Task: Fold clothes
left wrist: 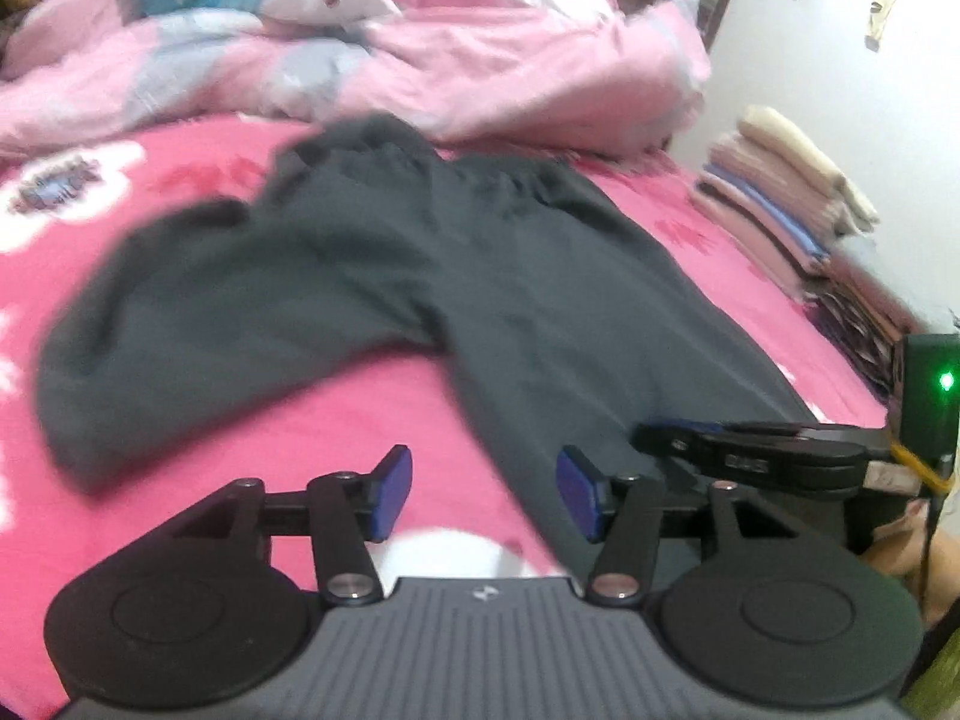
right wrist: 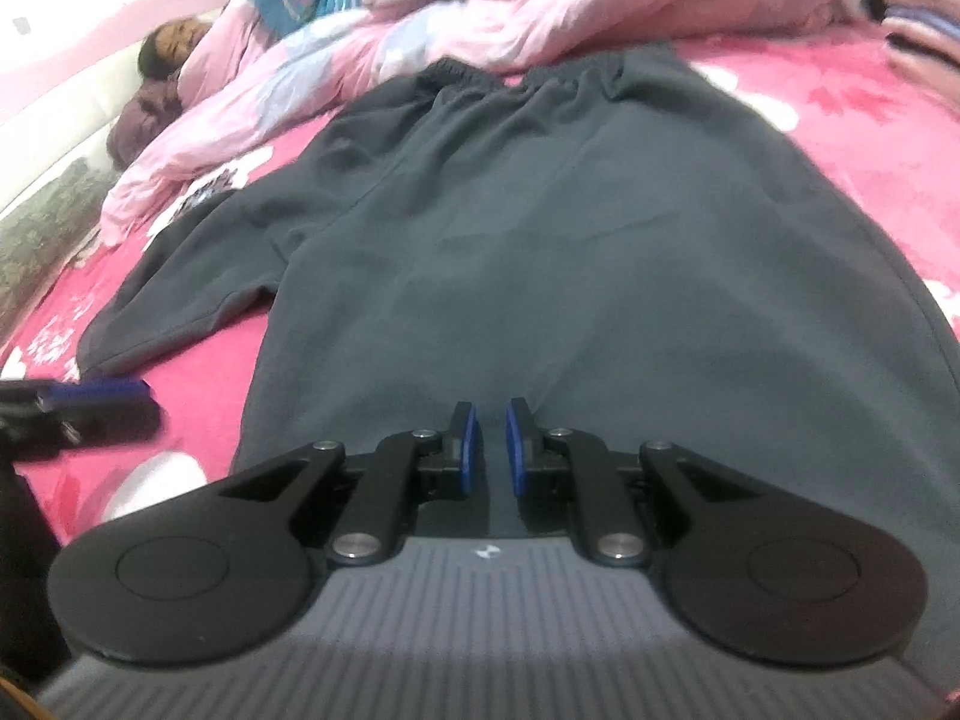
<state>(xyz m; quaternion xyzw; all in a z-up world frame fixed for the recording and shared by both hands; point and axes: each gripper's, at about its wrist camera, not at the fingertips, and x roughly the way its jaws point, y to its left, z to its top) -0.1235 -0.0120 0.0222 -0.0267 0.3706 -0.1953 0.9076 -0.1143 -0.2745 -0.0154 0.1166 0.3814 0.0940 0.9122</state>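
Dark grey trousers: spread flat on the bed, which has a pink flowered sheet; elastic waistband at the far end against a heaped pink quilt; one leg angled off to the left, the other running straight toward the claws.

Left claw: fingers wide apart, empty, hovering over the sheet at the inner edge of the near leg.

Right claw: fingers nearly together with a narrow gap, low over the near leg; no cloth visibly pinched.

Folded blankets: stacked at the bed's right edge.
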